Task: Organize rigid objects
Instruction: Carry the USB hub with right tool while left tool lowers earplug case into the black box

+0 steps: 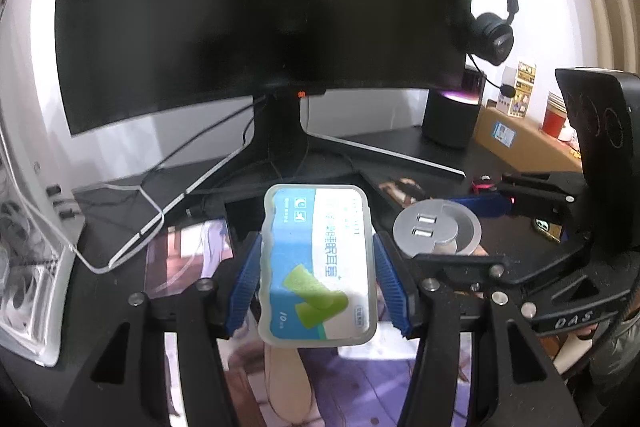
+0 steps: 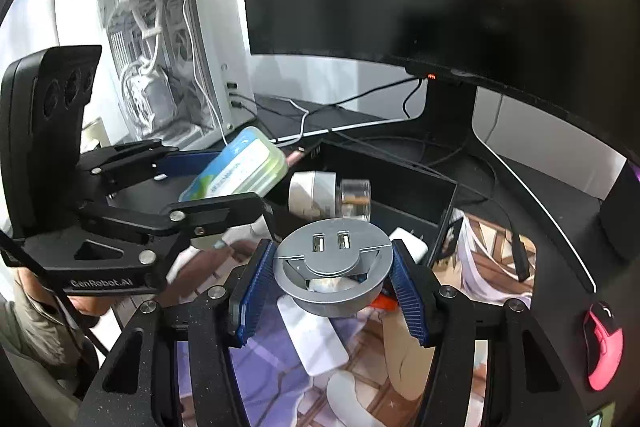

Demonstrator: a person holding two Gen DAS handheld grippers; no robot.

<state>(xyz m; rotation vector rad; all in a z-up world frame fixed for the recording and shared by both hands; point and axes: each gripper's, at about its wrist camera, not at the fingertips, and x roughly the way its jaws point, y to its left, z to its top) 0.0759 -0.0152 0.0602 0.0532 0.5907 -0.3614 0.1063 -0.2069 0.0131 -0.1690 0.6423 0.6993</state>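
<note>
My left gripper (image 1: 316, 279) is shut on a translucent earplug box (image 1: 318, 263) with a blue and green label, held flat above the printed desk mat. The box also shows in the right wrist view (image 2: 240, 167), held over the left end of a black open tray (image 2: 404, 187). My right gripper (image 2: 334, 283) is shut on a round silver USB desk grommet (image 2: 334, 267), held above the mat just in front of the tray; it also shows in the left wrist view (image 1: 436, 227). Inside the tray lie a white round item (image 2: 312, 193) and a clear small jar (image 2: 356, 199).
A large dark monitor (image 1: 260, 11) on a stand fills the back. A white PC case (image 2: 168, 39) stands at left. A black speaker (image 1: 452, 119), headphones (image 1: 492, 35) and a cardboard box (image 1: 524, 143) are at right. A pink mouse (image 2: 602, 343) lies on the mat. A white card (image 2: 316, 339) lies under my right gripper.
</note>
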